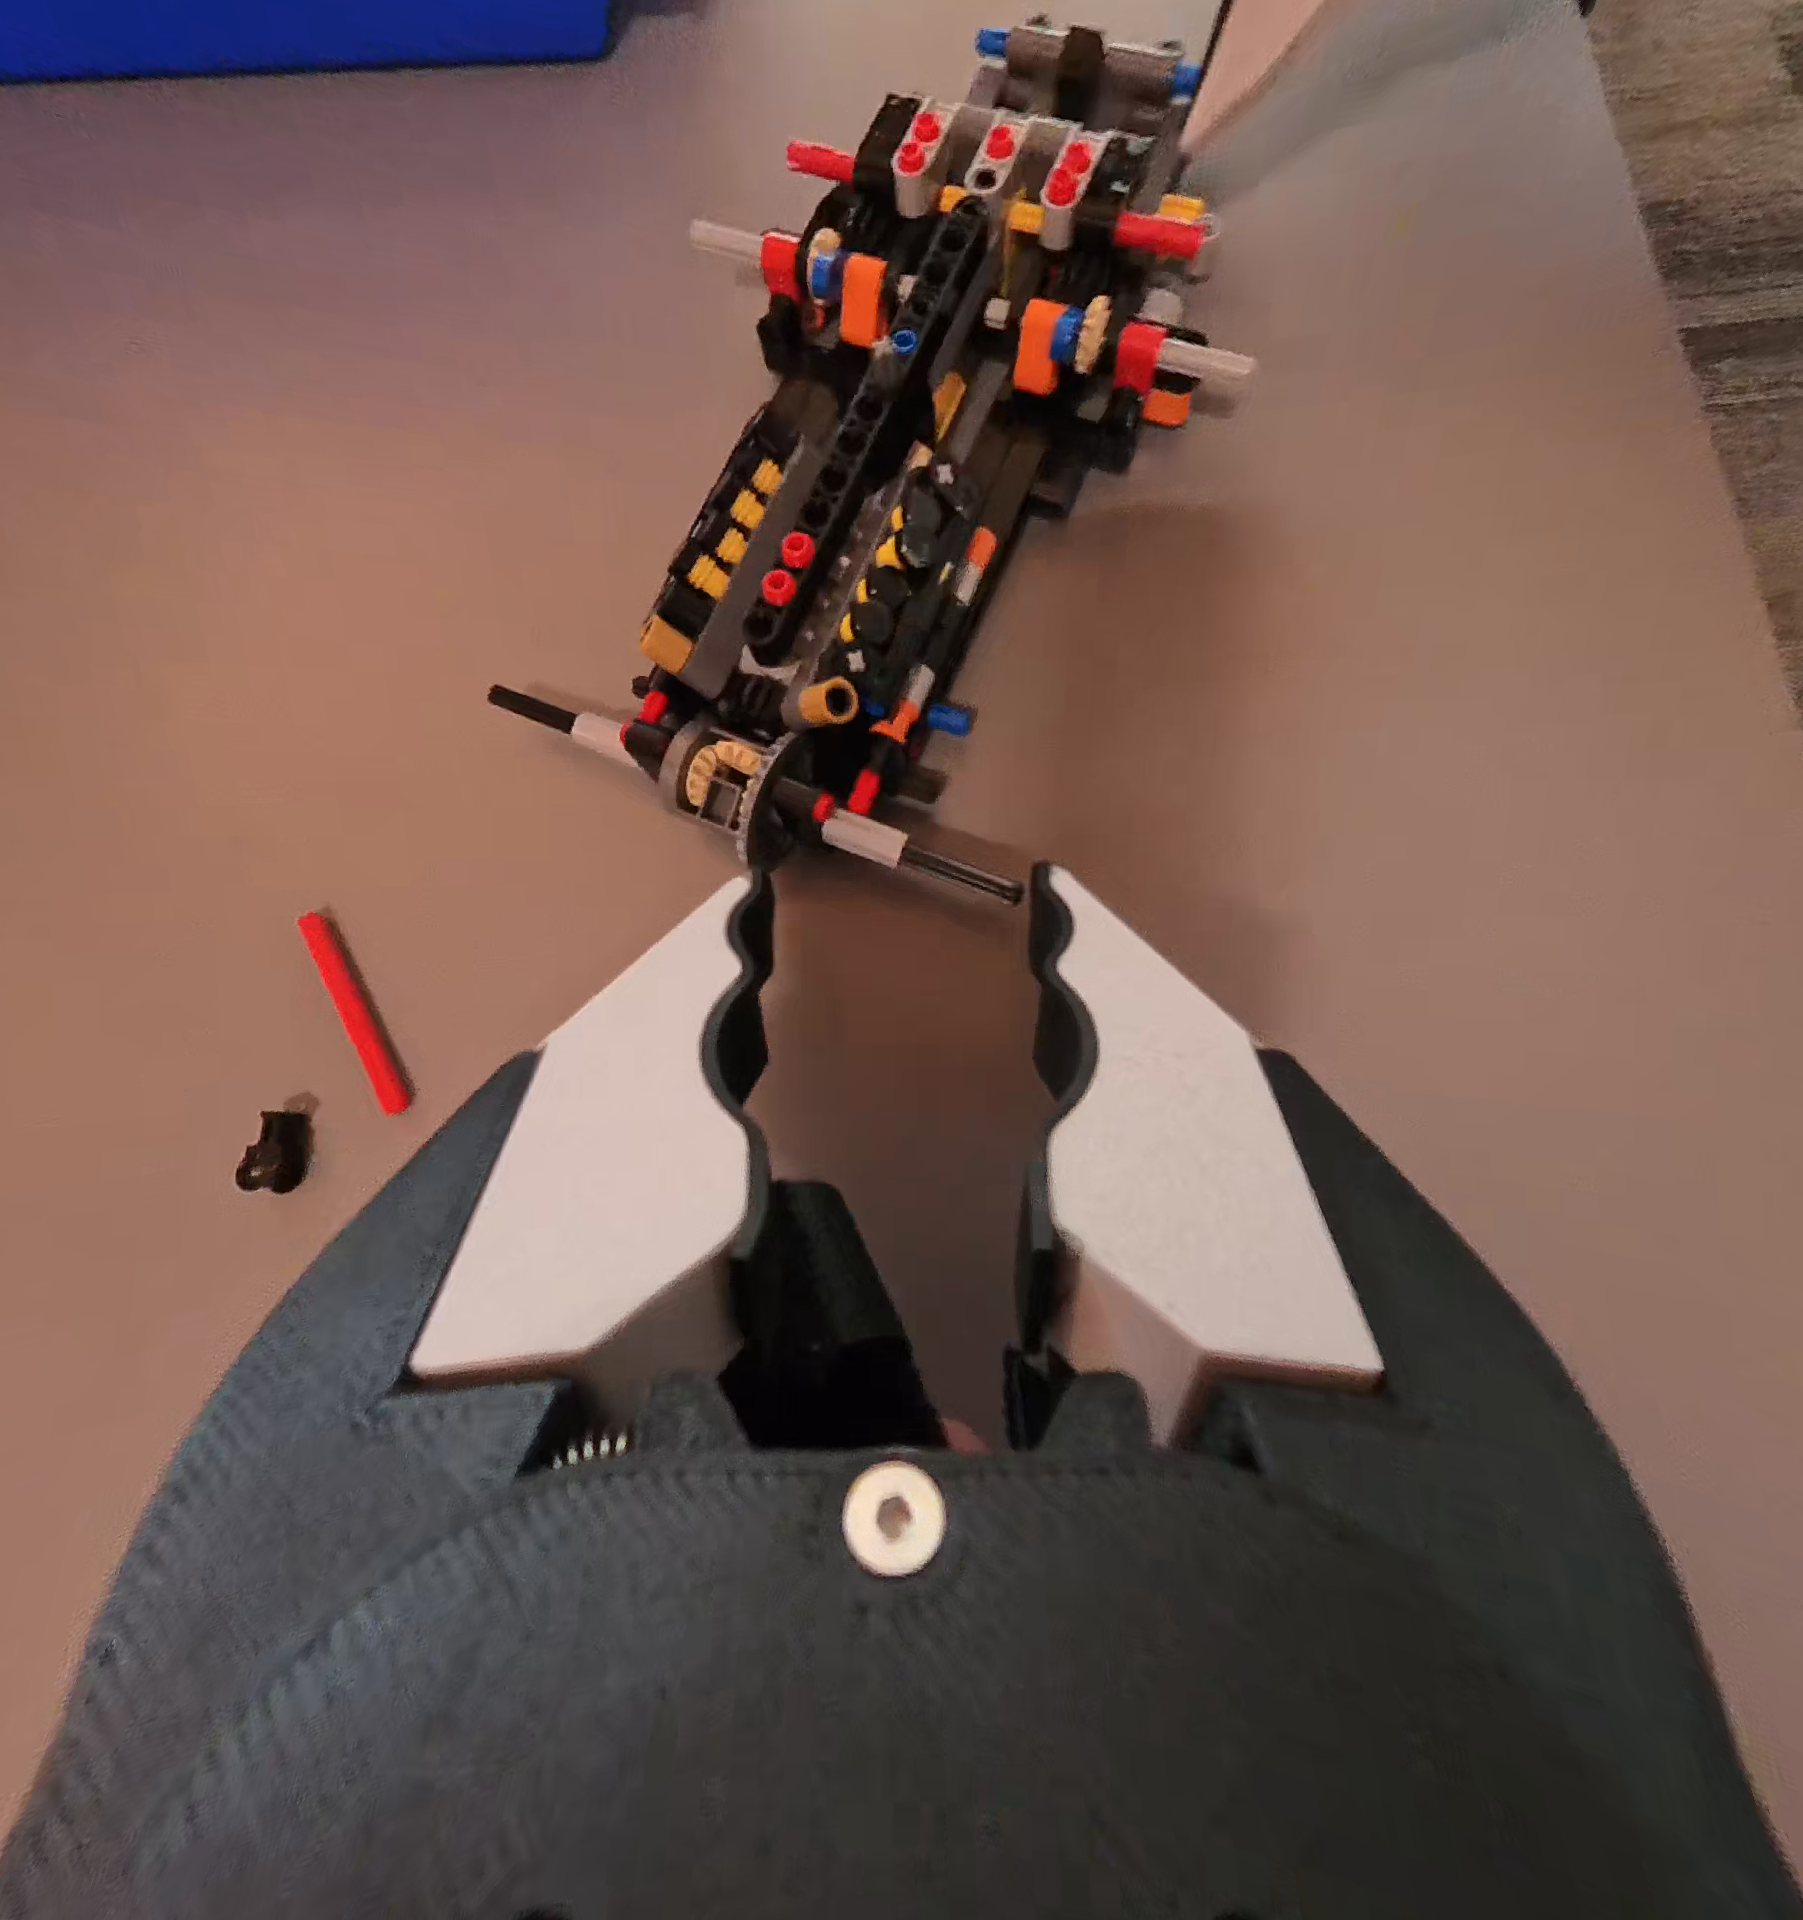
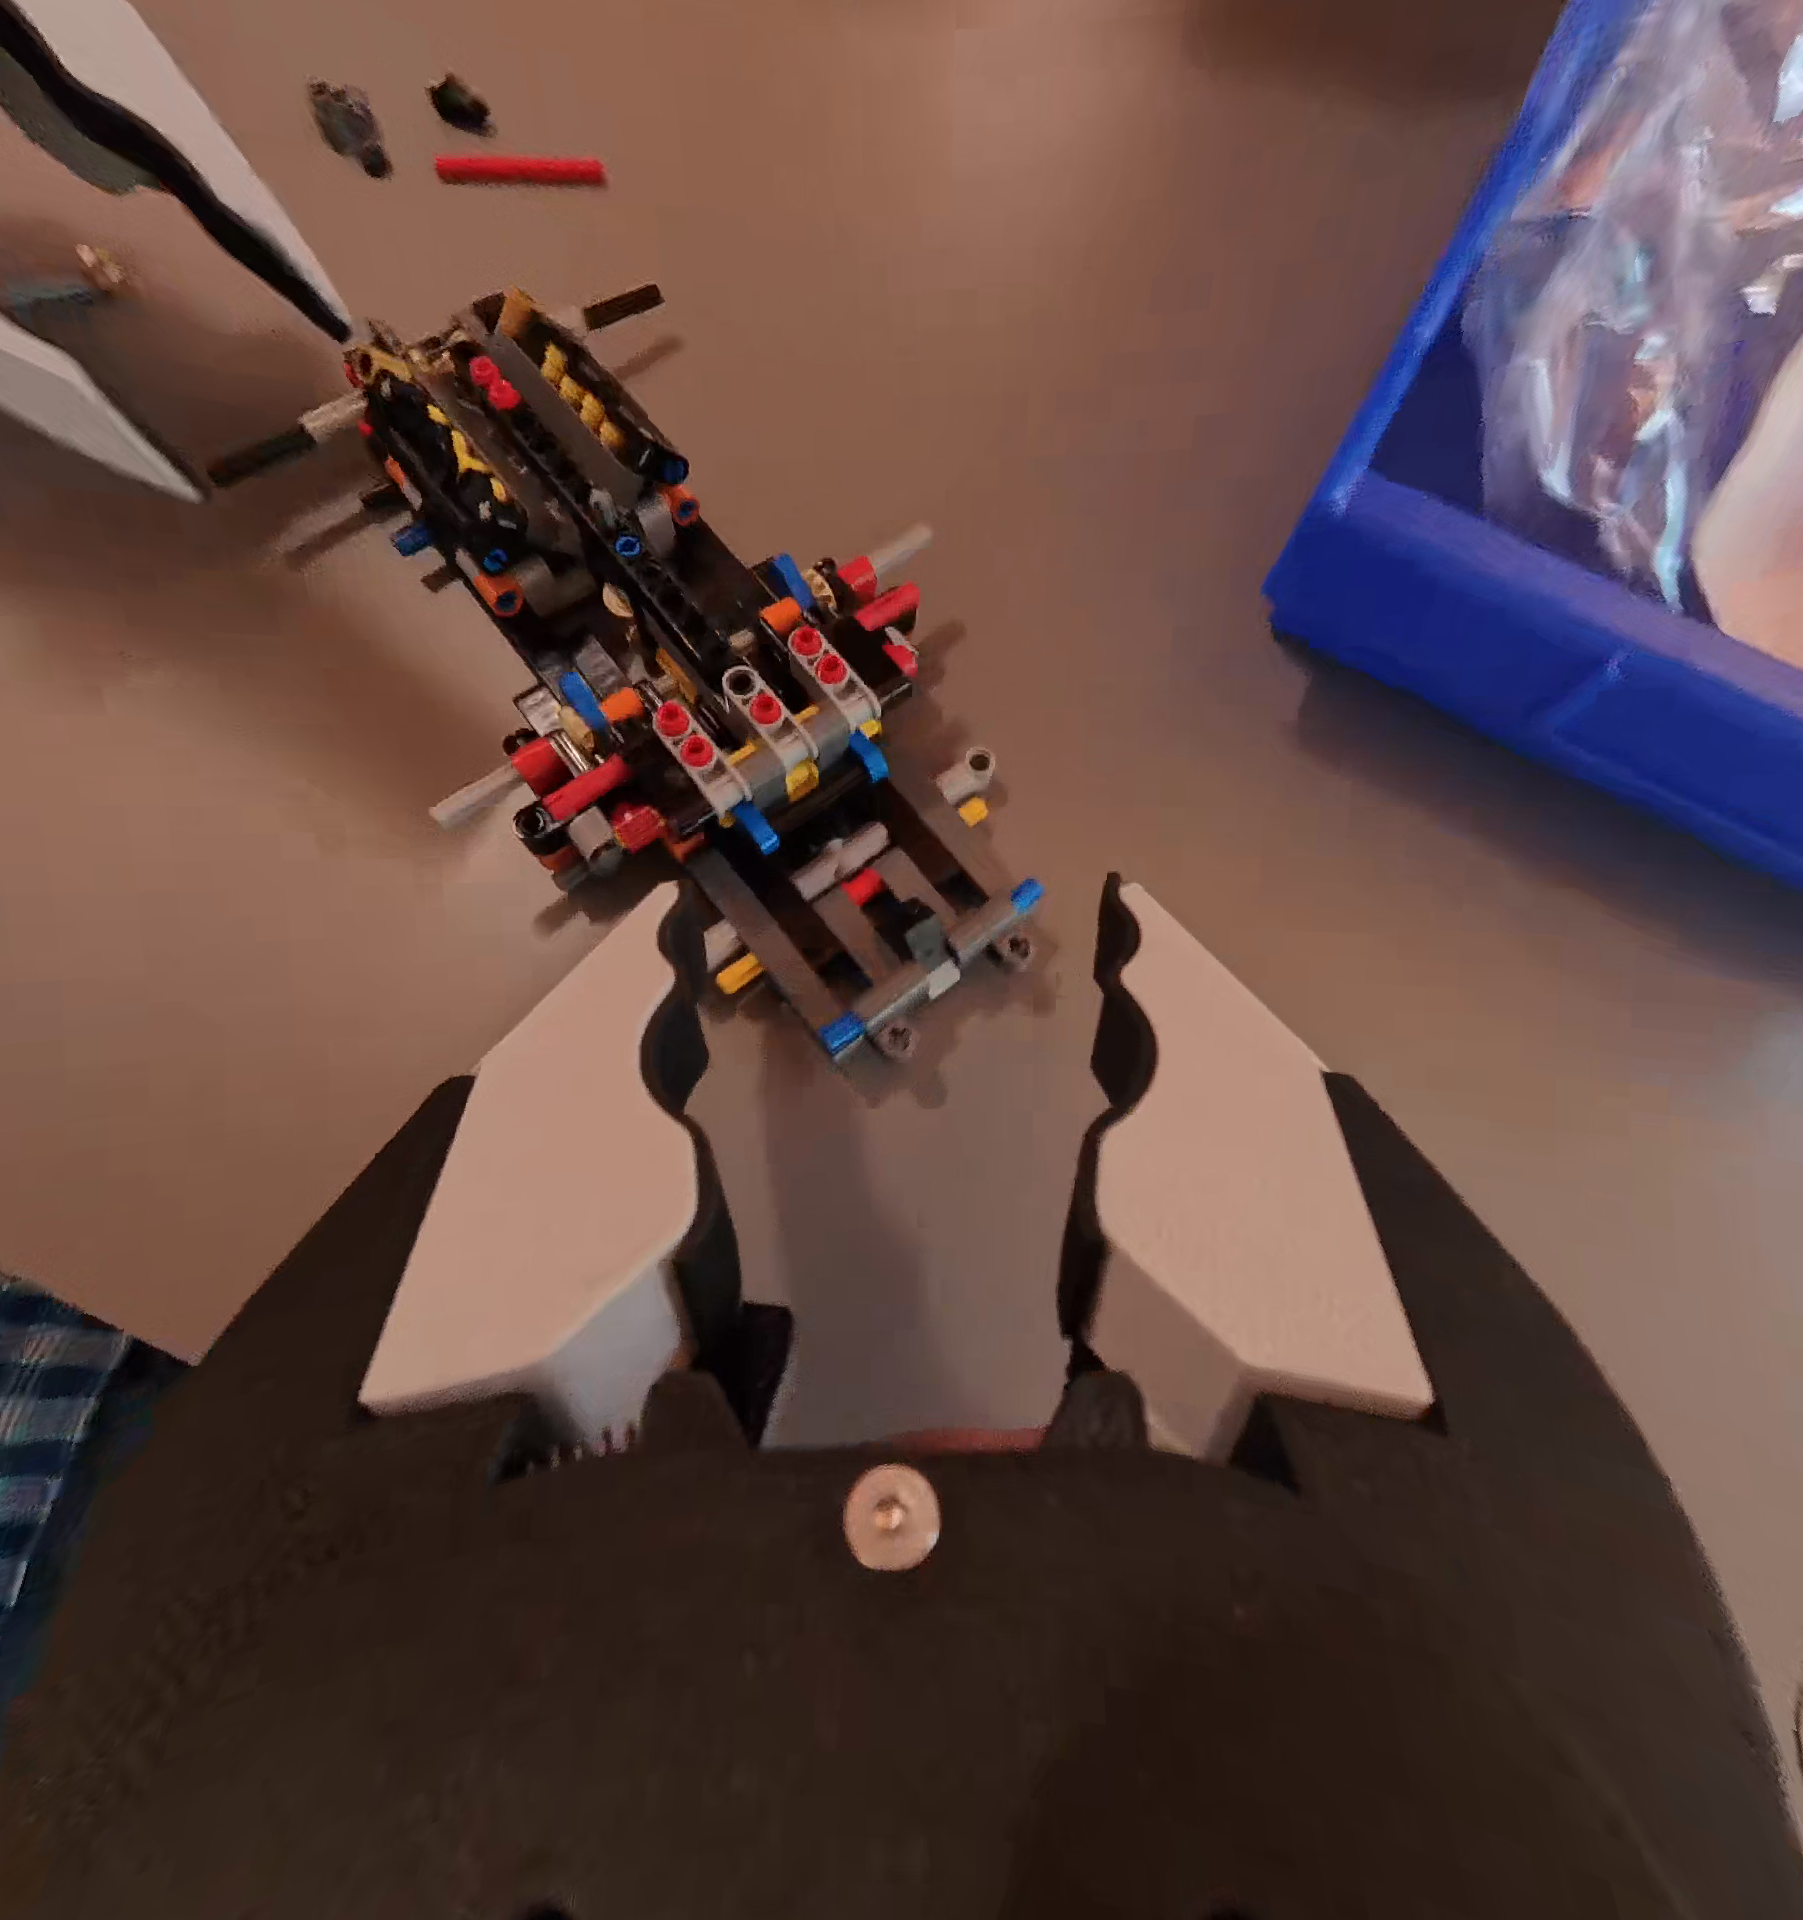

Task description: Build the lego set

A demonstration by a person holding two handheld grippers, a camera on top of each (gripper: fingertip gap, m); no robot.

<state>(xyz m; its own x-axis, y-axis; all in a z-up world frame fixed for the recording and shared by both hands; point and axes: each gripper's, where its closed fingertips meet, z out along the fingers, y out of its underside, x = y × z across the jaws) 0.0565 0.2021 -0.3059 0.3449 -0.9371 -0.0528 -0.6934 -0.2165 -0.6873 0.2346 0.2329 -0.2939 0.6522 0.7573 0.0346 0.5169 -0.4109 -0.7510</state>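
A long, partly built Lego car chassis [image 1: 907, 457] in black, grey, red, yellow and orange lies on the tan table. My left gripper [image 1: 899, 883] is open and empty, its tips just short of the chassis end with the black axle [image 1: 964, 873] and gear. In the right wrist view the chassis [image 2: 668, 665] lies lengthwise. My right gripper [image 2: 897, 894] is open and empty, its jaws on either side of the grey-framed end. The left gripper's fingers [image 2: 55, 405] show at the far end.
A loose red axle [image 1: 353, 1010] and a small black piece [image 1: 273, 1151] lie left of my left gripper; they also show far off in the right wrist view [image 2: 519, 168]. A blue bin [image 2: 1562, 634] with plastic bags stands at the right. The table's edge [image 1: 1707, 436] runs along the right.
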